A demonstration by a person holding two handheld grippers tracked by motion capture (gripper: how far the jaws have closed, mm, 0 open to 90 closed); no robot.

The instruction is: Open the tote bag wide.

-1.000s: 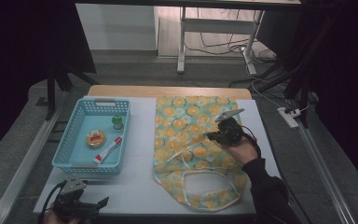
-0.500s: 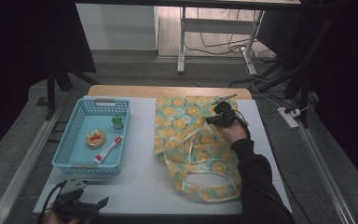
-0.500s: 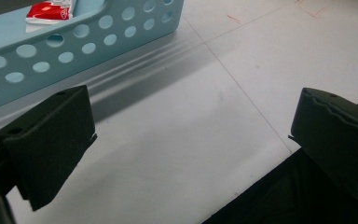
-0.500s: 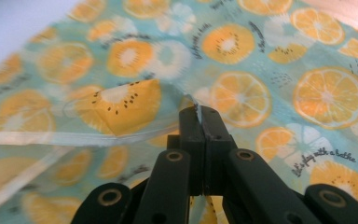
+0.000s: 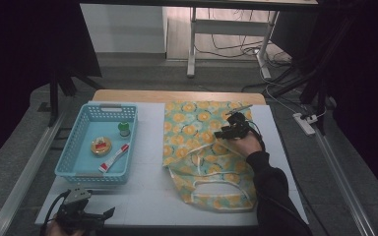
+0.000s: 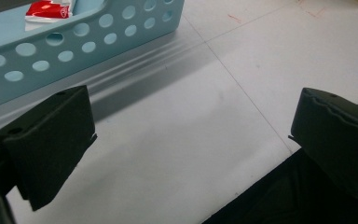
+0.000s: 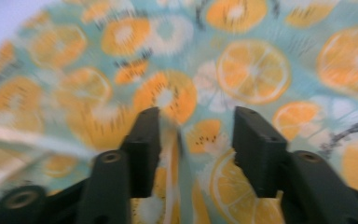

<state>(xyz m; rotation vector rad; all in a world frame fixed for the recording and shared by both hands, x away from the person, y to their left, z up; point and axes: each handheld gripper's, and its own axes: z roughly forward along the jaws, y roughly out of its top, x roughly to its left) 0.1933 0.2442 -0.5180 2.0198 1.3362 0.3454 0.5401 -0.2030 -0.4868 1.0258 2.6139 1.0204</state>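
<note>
A cloth bag (image 5: 197, 128) printed with orange fruit slices lies on the right half of the white table, its near part rumpled and its white handles looped on top. My right gripper (image 5: 221, 133) hovers low over the bag's middle. Its jaws have just been opening. In the right gripper view the gripper (image 7: 196, 135) stands open, and a raised fold of the cloth (image 7: 170, 154) sits between the jaws by the left one, unpressed. My left gripper (image 5: 107, 213) rests at the table's front left corner, open (image 6: 193, 121) over bare table.
A light blue perforated basket (image 5: 74, 167) stands at the left, also close ahead in the left gripper view (image 6: 74, 42). It holds a green-capped item (image 5: 123, 129), a round orange one (image 5: 101, 145) and a red-and-white tube (image 5: 114, 156). A power strip (image 5: 305, 123) lies on the floor to the right.
My right gripper moved toward the far side of the bag, dragging the fabric and handles with it and rumpling the near part. Its jaws then parted and released the cloth. The left gripper stayed still.
</note>
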